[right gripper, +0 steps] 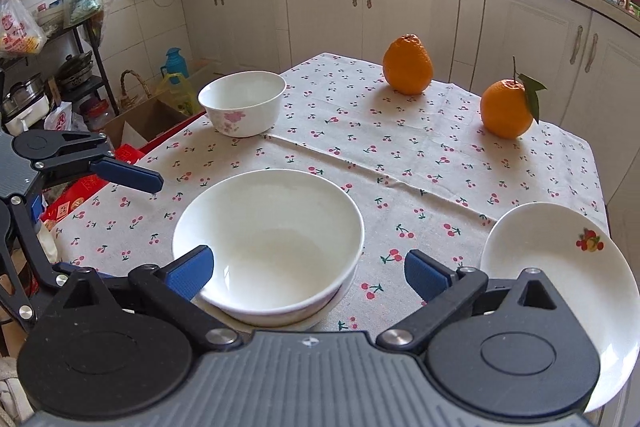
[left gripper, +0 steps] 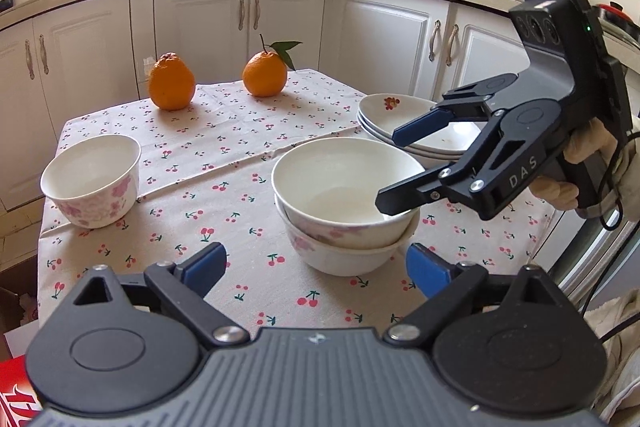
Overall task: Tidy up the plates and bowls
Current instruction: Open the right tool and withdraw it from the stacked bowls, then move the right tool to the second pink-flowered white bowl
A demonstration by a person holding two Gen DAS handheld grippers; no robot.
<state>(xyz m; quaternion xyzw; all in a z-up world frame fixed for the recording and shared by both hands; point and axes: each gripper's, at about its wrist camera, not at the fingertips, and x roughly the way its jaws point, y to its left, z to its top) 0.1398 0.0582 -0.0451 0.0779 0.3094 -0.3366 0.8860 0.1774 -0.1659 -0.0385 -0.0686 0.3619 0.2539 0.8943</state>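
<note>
Two white flowered bowls (left gripper: 344, 203) sit nested on the cherry-print tablecloth (left gripper: 240, 163). In the right wrist view the same stack of bowls (right gripper: 268, 239) lies just ahead of my right gripper (right gripper: 308, 271), which is open with nothing pressed between its pads. From the left wrist view my right gripper (left gripper: 392, 167) hovers over the stack's right rim, one fingertip above the bowl. A third bowl (left gripper: 92, 179) stands alone at the left, and this lone bowl (right gripper: 242, 103) appears further back from the right wrist. Stacked white plates (left gripper: 400, 123) rest at the right. My left gripper (left gripper: 314, 271) is open and empty, short of the bowls.
Two oranges (left gripper: 172, 83) (left gripper: 265, 73) stand at the table's far side. White kitchen cabinets (left gripper: 200, 23) surround the table. A cardboard box (right gripper: 148, 119) and a red box (left gripper: 12, 387) sit on the floor beside the table's left edge. A gloved hand (left gripper: 580, 155) holds the right gripper.
</note>
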